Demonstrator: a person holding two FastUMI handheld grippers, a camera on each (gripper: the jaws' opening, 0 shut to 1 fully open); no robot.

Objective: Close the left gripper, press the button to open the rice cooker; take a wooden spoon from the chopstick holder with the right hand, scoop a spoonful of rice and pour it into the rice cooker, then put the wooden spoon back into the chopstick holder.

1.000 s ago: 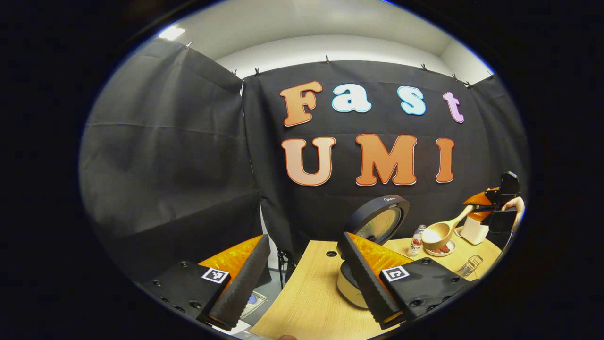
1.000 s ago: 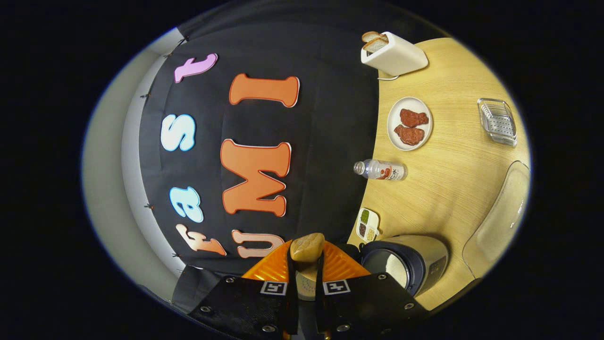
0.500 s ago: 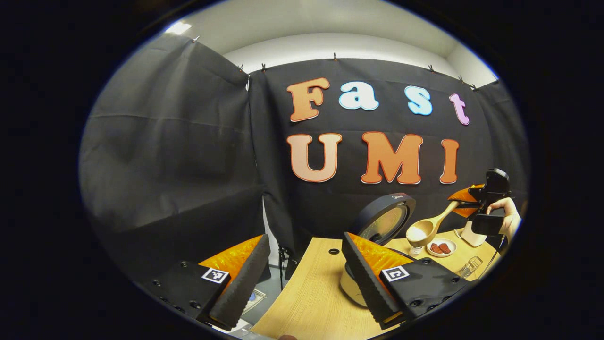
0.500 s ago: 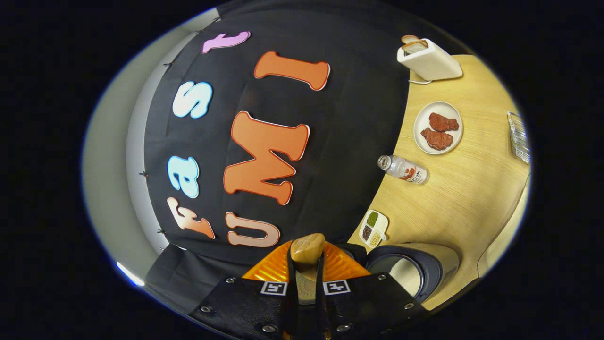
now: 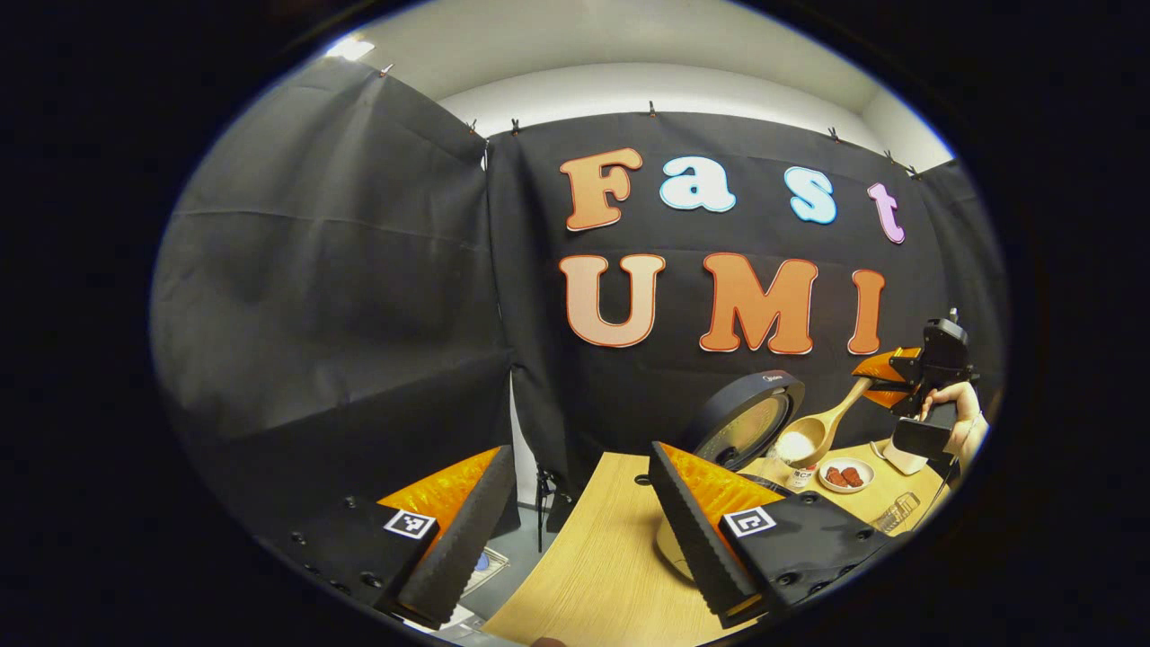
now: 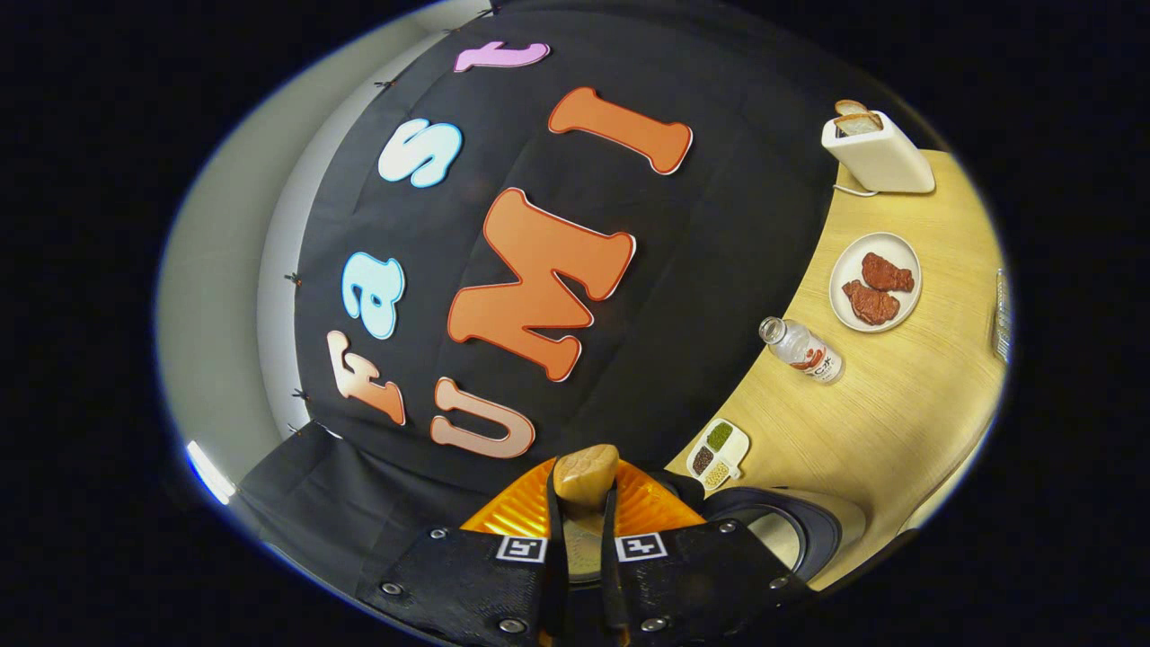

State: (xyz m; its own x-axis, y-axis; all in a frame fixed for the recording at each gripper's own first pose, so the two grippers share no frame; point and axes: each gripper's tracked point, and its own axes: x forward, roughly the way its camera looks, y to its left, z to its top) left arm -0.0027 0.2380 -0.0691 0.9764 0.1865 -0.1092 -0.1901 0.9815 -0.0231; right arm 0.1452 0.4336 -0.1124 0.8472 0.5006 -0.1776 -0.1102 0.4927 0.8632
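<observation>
My wooden spoon [image 5: 816,431] has swung leftward since a second ago, its rice-filled bowl now hanging beside the rice cooker's [image 5: 747,422] raised lid. I am holding my left gripper [image 5: 575,530] wide open and empty above the table [image 5: 602,557]. My right gripper [image 6: 582,530] is clamping the spoon's handle between both fingers.

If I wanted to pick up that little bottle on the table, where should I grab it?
Take the bottle around its middle, coming in from the side. It stands upright on the table, and its round body looks slim enough for a tool's two fingers to close across. There is open room around it, with the plate a little way off.
</observation>
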